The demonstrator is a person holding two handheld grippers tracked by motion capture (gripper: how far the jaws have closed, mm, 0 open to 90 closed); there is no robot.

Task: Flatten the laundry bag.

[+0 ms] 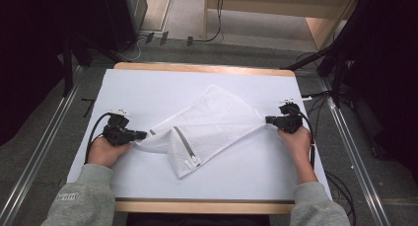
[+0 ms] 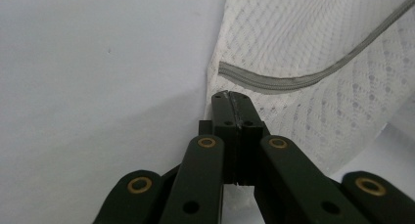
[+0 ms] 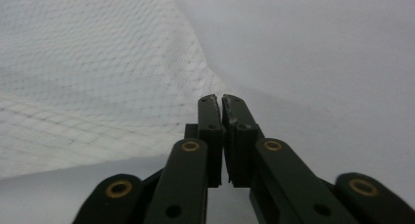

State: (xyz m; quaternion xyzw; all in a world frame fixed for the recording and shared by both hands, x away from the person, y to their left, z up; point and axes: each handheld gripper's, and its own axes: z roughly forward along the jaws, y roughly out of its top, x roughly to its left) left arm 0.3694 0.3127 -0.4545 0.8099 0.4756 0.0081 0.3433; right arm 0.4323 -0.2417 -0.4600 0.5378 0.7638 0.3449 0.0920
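the white mesh laundry bag with a grey zipper (image 1: 204, 130) lies in the middle of the white counter (image 1: 148, 88). the left tool (image 1: 143, 135), at the left of the frame, pinches one corner. the right tool (image 1: 268, 120), at the right, pinches the other side. pulling both ways likely spreads the bag flat.

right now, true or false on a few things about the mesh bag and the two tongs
1. The left tongs are shut on a corner of the mesh bag. True.
2. The grey zipper is near the right tongs. False: it lies toward the left tongs.
3. The bag lies flat and spread out. False: it is folded over, pulled between the tongs.
4. The bag rests on a white table. True.
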